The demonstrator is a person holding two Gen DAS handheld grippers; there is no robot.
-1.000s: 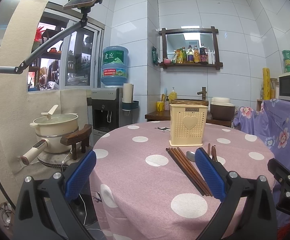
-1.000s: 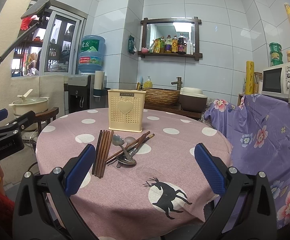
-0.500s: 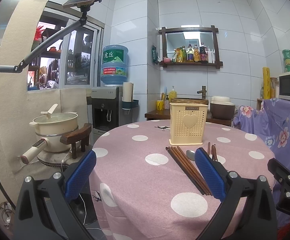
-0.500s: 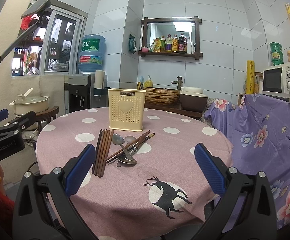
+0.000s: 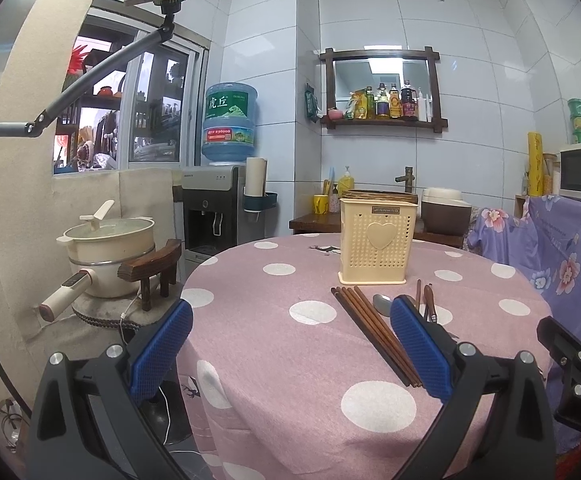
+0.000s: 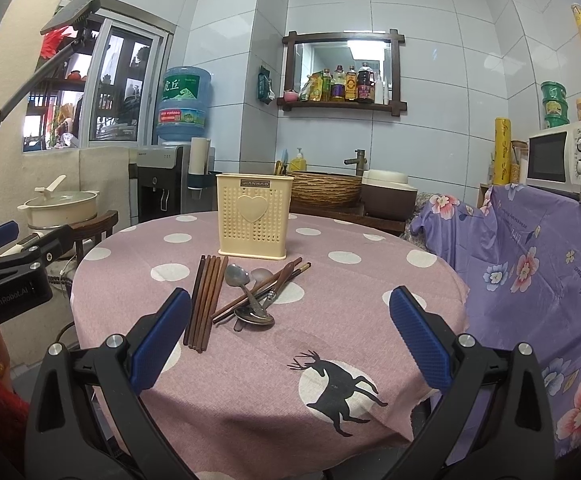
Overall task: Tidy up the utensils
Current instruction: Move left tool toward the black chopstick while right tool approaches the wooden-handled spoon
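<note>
A cream perforated utensil holder (image 6: 254, 218) with a heart on its front stands upright on the round pink polka-dot table (image 6: 370, 280). In front of it lie a row of dark wooden chopsticks (image 6: 205, 300), crossed by metal spoons (image 6: 246, 292) and two more chopsticks (image 6: 266, 286). My right gripper (image 6: 290, 338) hovers open above the near table edge, nothing between its blue pads. In the left wrist view the holder (image 5: 376, 246) and the chopsticks (image 5: 372, 330) sit ahead on the right. My left gripper (image 5: 290, 350) is open and empty at the table's left front edge.
A cream pot (image 5: 108, 252) on a wooden stool stands left of the table. A water dispenser (image 5: 218, 200) is behind it. A purple floral cloth (image 6: 530, 264) covers furniture on the right, with a microwave (image 6: 562, 160) above. A sink counter (image 6: 330, 196) lies behind the table.
</note>
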